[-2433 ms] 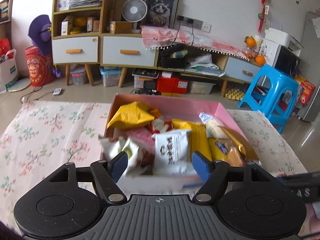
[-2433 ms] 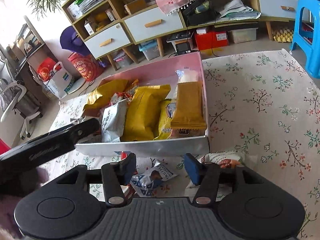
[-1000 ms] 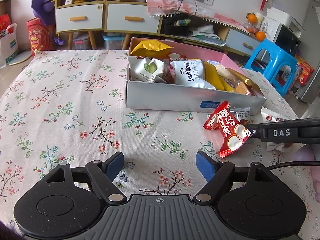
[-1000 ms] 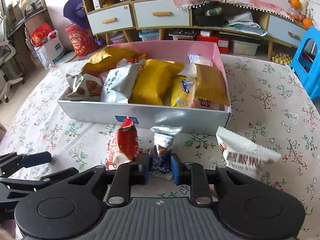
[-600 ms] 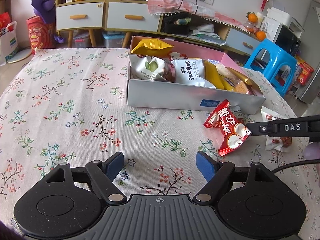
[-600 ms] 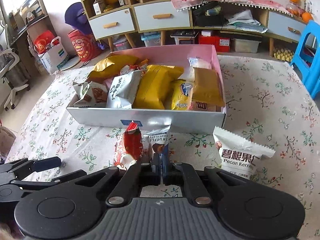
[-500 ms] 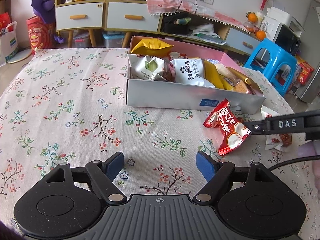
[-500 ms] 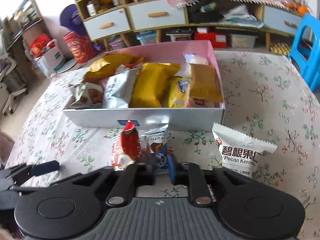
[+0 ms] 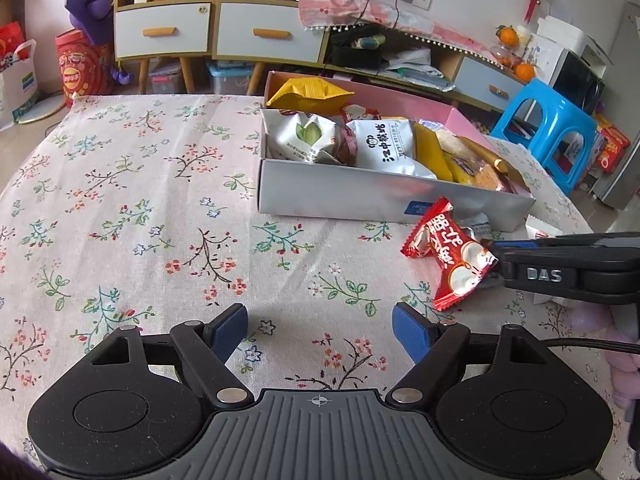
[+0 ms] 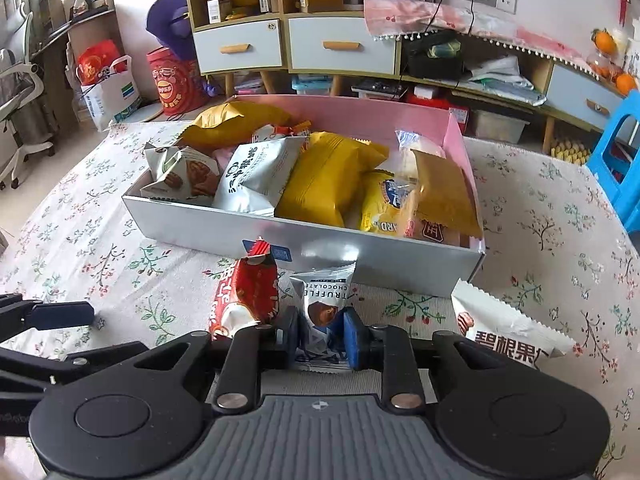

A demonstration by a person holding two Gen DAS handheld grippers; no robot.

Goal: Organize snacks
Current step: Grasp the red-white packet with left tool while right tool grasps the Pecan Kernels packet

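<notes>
In the left wrist view, the left gripper [image 9: 319, 330] sits at lower centre over the floral table [image 9: 132, 208], its jaws wide apart with nothing between them. The snack box [image 9: 384, 200] stands at centre right, full of packets. In the right wrist view, a red packet [image 10: 248, 300] lies left of centre, just in front of the box wall. Beside it, the right gripper [image 10: 320, 338] has its jaws clamped on a truffle chocolate packet [image 10: 326, 300]. A white pecan packet [image 10: 508, 332] lies at lower right on the table
</notes>
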